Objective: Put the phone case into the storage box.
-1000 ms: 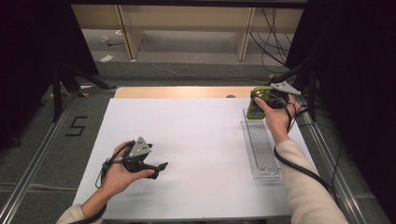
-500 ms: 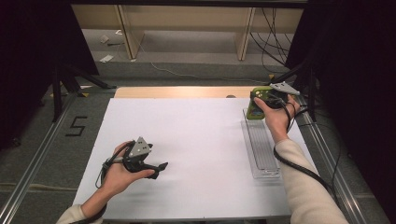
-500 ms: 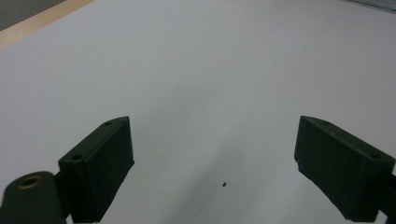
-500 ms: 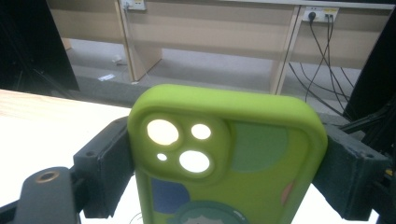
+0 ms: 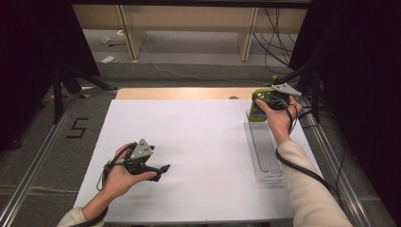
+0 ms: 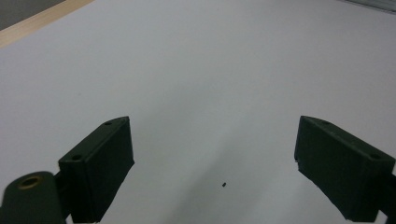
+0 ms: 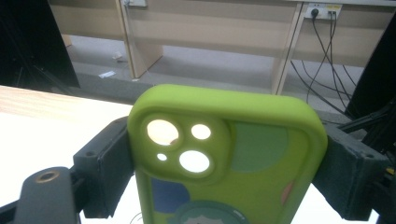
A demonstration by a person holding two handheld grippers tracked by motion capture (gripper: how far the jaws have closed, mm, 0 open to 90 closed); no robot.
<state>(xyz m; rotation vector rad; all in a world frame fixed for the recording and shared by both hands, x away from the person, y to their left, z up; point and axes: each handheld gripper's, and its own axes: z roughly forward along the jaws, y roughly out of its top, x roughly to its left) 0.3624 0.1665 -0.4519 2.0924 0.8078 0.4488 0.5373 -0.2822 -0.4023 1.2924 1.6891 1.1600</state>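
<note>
A phone case (image 7: 224, 158) stands at the clear tray's (image 5: 265, 158) far end, on the table's (image 5: 208, 142) right side.

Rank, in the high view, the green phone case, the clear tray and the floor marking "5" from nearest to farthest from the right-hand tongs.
1. Green phone case: held between the right tongs, at the table's far right.
2. Clear tray: just below the case, along the right edge.
3. Marking "5": on the floor, left of the table.
</note>
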